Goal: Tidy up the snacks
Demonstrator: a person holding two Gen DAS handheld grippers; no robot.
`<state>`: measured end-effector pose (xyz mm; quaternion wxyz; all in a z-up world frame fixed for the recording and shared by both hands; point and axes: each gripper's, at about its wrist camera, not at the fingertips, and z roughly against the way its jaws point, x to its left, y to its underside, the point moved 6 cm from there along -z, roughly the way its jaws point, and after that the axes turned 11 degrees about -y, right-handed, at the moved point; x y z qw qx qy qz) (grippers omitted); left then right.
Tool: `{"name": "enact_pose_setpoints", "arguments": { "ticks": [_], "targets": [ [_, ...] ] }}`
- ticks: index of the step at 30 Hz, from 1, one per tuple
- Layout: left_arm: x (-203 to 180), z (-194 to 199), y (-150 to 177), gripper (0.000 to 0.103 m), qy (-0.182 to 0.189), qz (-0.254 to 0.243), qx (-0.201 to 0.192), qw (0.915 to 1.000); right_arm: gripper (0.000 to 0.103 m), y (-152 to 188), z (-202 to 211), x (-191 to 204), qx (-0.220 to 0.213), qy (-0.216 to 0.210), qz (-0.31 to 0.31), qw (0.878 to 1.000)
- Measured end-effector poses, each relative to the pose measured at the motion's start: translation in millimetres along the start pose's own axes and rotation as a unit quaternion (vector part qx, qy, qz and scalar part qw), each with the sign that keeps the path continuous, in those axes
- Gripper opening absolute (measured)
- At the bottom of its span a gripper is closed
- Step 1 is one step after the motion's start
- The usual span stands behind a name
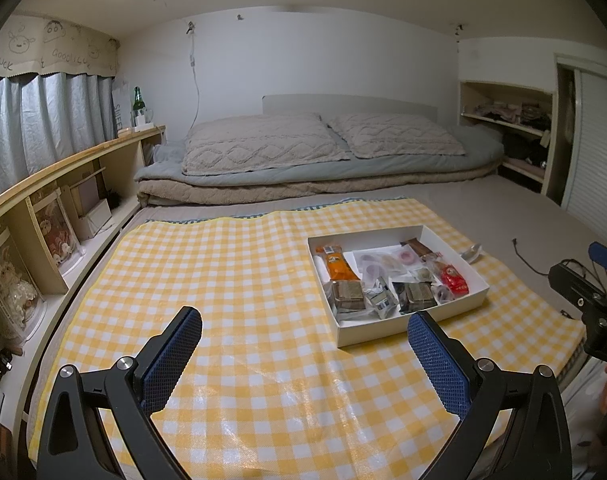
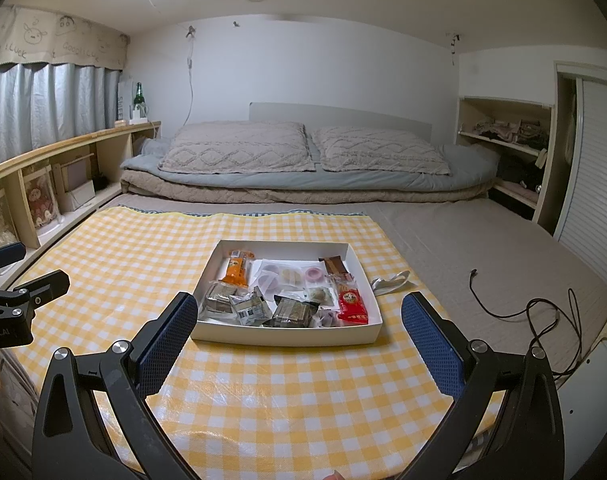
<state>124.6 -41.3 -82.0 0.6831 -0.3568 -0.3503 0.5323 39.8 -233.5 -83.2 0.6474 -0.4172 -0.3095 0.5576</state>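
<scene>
My left gripper (image 1: 305,354): jaws spread wide, released, gripping nothing, hovering over the yellow checked cloth (image 1: 231,264) spread on the bed. Only bare cloth lies between these jaws. The white box (image 1: 387,332) lies ahead and to the right, its near wall just past my right-side pad (image 1: 437,364). Snacks sit inside, left to right: orange packet (image 1: 337,264) at the far left, brown-wrapped square (image 1: 348,296) in front of it, clear pack of round sweets (image 1: 383,260) mid, second brown-wrapped square (image 1: 417,298) near the front wall, dark bar (image 1: 419,246) at the far right corner, red packet (image 1: 454,280) on the right side.

My right gripper (image 2: 299,336): jaws also wide apart, released, empty. Here the box (image 2: 287,336) sits straight ahead, centred between the jaws, its near wall just beyond the pads (image 2: 165,338). Orange packet (image 2: 236,267) far left, red packet (image 2: 352,302) near right. A white crumpled scrap (image 2: 389,280) lies on the cloth (image 2: 263,392) just right of the box. A black cable (image 2: 539,320) trails on the grey sheet, well apart on the right. Pillows (image 2: 239,152) and folded bedding lie far behind.
</scene>
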Motion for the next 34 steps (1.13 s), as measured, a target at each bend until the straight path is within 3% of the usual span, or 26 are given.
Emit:
{"name": "enact_pose_setpoints", "arguments": {
  "ticks": [34],
  "targets": [
    [0.5,0.8,0.2,0.103,-0.001,0.000,0.001,1.0000,0.103,0.5,0.5,1.8,0.000,0.001,0.000,1.000]
  ]
}}
